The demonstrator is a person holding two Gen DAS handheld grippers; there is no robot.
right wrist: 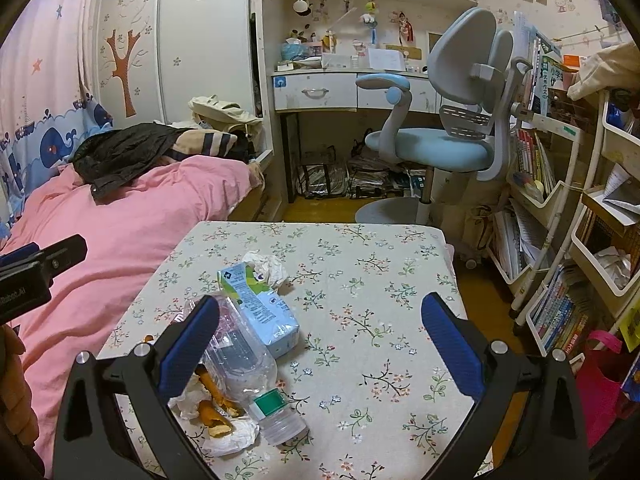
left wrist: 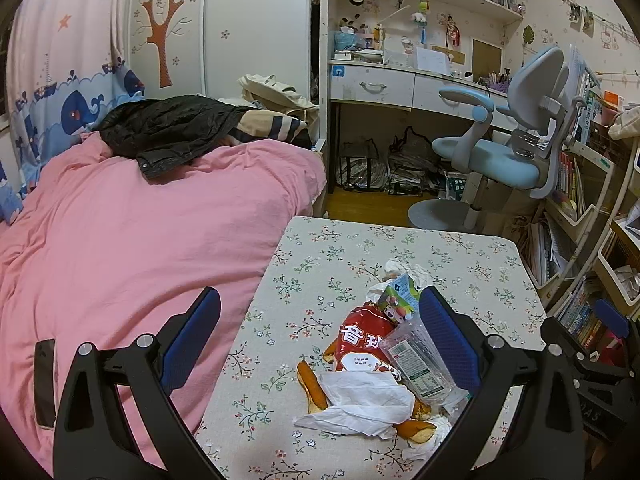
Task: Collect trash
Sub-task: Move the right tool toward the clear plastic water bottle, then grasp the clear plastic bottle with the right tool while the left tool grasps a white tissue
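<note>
On the table (right wrist: pixel 360 280) lies one trash heap: one bottle (right wrist: pixel 256 372), one carton (right wrist: pixel 260 304), one red wrapper (left wrist: pixel 360 340), several tissues (left wrist: pixel 360 400) and peels (left wrist: pixel 312 384). Left gripper (left wrist: pixel 320 336) and right gripper (right wrist: pixel 320 332) both hover over the table, jaws wide apart, holding nothing.

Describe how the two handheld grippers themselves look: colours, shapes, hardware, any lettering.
Both the left gripper and right gripper look alike: glossy black angular plastic arms forking into a V, each tipped with a blue, finely textured rectangular finger pad. Round silver bolts mark the pivots. The right view shows the left gripper's black body with partial white lettering. No cables or sleeves show.
</note>
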